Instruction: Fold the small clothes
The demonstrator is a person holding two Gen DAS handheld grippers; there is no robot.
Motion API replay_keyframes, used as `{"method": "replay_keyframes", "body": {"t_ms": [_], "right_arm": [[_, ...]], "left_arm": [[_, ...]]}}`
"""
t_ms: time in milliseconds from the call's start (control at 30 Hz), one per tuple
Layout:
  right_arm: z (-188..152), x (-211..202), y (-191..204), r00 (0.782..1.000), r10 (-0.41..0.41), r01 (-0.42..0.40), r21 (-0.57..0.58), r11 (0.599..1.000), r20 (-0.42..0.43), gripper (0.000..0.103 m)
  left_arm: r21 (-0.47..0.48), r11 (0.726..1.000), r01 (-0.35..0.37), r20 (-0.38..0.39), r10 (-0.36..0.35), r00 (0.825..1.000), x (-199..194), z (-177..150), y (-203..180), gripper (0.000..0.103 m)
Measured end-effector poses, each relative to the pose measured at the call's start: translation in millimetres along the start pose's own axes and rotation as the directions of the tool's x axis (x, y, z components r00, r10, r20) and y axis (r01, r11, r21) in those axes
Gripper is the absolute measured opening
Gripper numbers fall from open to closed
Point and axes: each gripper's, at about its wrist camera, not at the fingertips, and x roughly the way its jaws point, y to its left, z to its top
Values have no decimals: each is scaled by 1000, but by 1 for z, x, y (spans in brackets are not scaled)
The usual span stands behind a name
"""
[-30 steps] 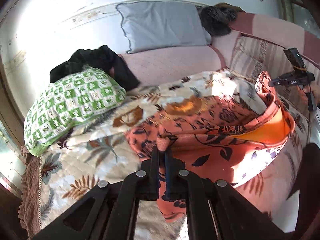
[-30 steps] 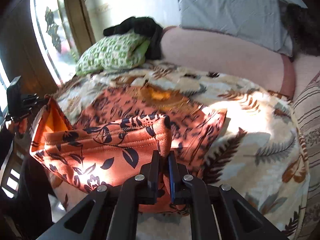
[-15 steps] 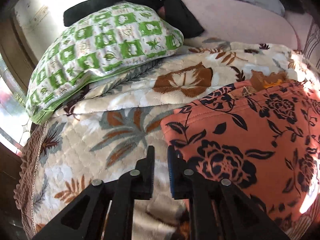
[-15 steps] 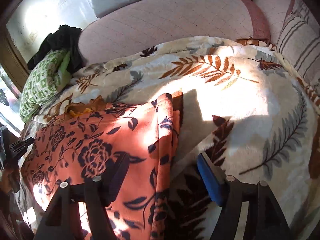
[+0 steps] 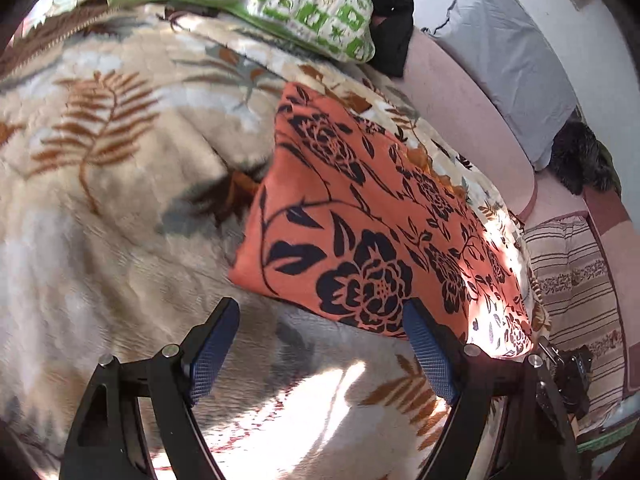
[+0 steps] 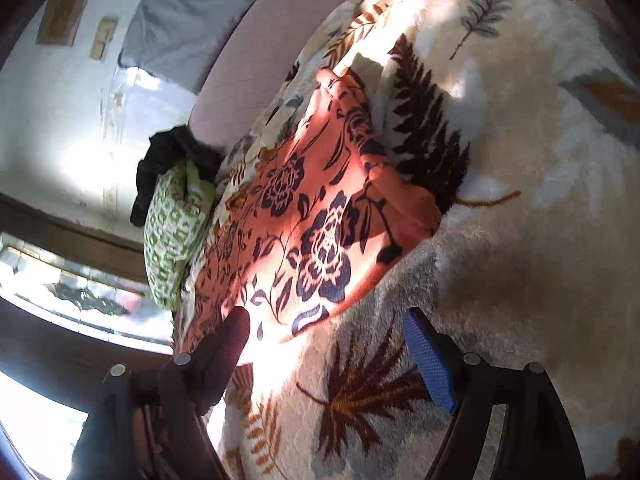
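With jaws just spread, orange floral garment [image 5: 360, 216] flat on blanket [image 5: 100, 160].

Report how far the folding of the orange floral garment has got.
Done: the orange floral garment lies flat on the leaf-print blanket, apparently folded over once. In hand: nothing; the left gripper and right gripper have just been opening, and nothing sits between their jaws. Left: probably further folds to make it compact.
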Motion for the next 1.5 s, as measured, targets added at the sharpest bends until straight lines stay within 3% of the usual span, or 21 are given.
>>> {"method": "replay_keyframes", "body": {"t_ms": [133,167,200,233,267,300,367,467,633,700,767,800,833,867,900,933,967,1067,1133,1233,1500], "right_arm": [[20,27,-11,997,-27,17,141,990,68,81],[24,30,-10,995,-34,19,157,987,90,81],[29,32,-8,993,-43,25,160,987,109,80],[35,33,-5,990,-45,23,160,987,135,59],[42,36,-3,989,-55,31,168,985,139,30],[47,42,-3,990,-64,41,181,983,128,12],[54,45,10,990,-87,71,143,987,108,12],[51,14,43,988,-50,45,38,998,144,11],[1,-63,80,984,-16,34,-98,995,177,11],[-35,-87,64,985,-57,73,-93,993,165,12],[-66,-87,25,986,-136,141,-50,989,99,23],[-77,-82,-1,982,-185,186,-22,982,47,30],[-84,-78,-26,972,-236,236,26,971,-14,42],[-89,-82,-42,984,-179,180,71,981,-17,42],[-90,-93,-44,988,-156,154,78,985,13,48],[-88,-104,-38,980,-194,193,51,980,34,61],[-85,-115,-30,974,-211,210,13,978,79,66],[-60,-133,-4,971,-193,208,-99,973,139,66],[-38,-130,13,968,-197,225,-182,957,156,66],[-11,-104,33,967,-216,249,-324,913,134,66],[33,-34,29,950,-308,303,-390,870,53,66]], "left_arm": [[-147,989,-13,74,24,997,14,14,2,83],[-181,983,-11,87,27,996,17,21,4,70],[-176,984,-36,76,50,996,22,27,4,10],[-188,981,-57,24,62,998,29,33,5,13],[-206,977,-48,26,55,998,30,39,6,13],[-183,981,-68,25,74,997,27,42,1,13],[-129,988,-81,55,88,995,10,45,-13,12],[-19,996,-83,149,85,985,-39,36,-40,12],[40,997,-63,155,57,986,-104,-26,-38,13],[53,995,-89,91,84,992,-100,-60,-17,22],[38,988,-152,-45,154,987,-69,-84,15,34],[7,991,-137,-88,137,987,-60,-91,31,37],[-18,997,-75,-44,74,996,-68,-92,39,39],[-26,997,-72,-44,71,996,-75,-88,40,40],[-15,994,-111,-37,110,993,-83,-81,38,47],[8,991,-131,6,130,991,-93,-74,34,49],[39,991,-130,63,128,990,-102,-65,30,51],[109,985,-136,151,119,981,-114,-35,22,61],[182,978,-103,131,79,988,-100,-14,17,62],[283,951,-121,65,107,992,-62,3,5,62],[338,930,-143,-3,153,988,-5,35,-6,61]]}}
